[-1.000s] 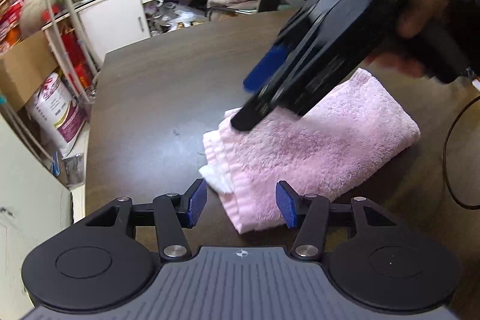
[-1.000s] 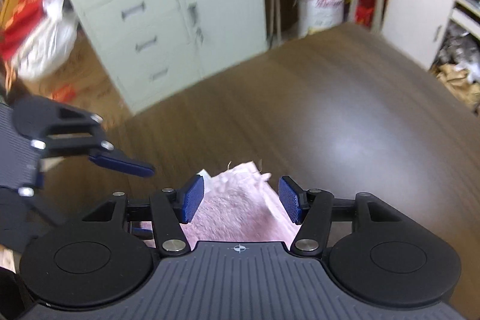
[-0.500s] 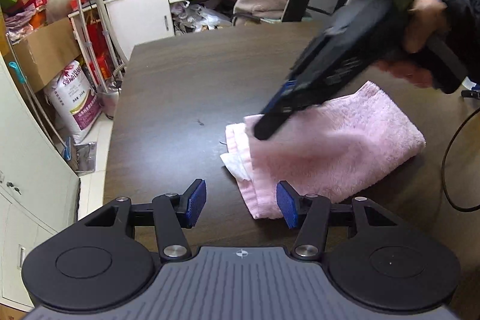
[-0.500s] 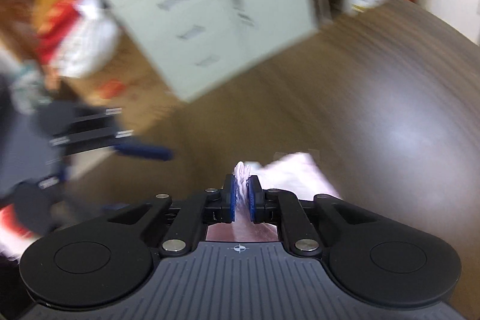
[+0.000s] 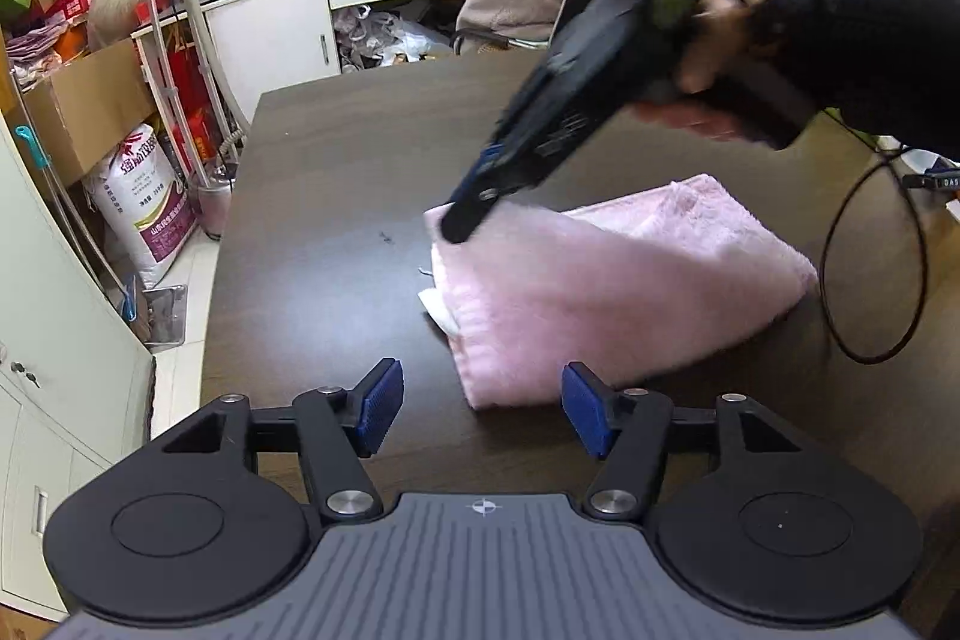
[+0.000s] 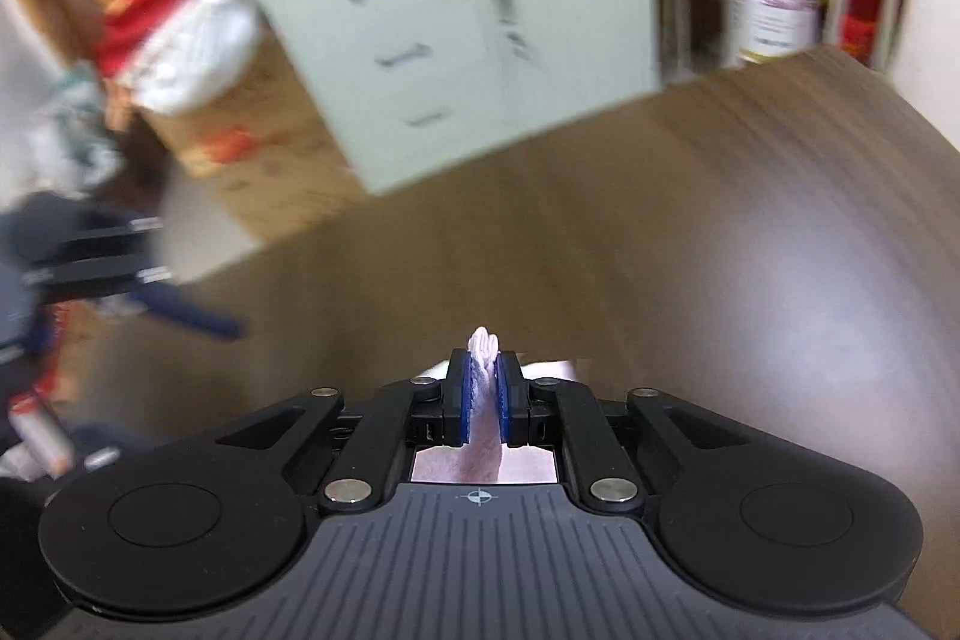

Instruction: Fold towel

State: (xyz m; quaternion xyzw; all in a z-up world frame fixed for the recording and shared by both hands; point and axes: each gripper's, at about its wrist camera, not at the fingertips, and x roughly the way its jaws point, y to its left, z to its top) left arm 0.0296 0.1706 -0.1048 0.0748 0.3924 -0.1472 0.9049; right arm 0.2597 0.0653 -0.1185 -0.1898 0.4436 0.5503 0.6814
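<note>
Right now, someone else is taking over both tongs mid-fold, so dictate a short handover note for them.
Right tongs: shut on the far left corner of the towel, pinching a fold of it.
Left tongs: open, empty, just short of the towel's near corner.
Towel: pink, already folded into several layers, lying on the table; the held corner is raised off the stack.
Done: first folds, corner grasped.
Left: probably carry that corner across for the next fold, steady with the left, release, smooth flat.
</note>
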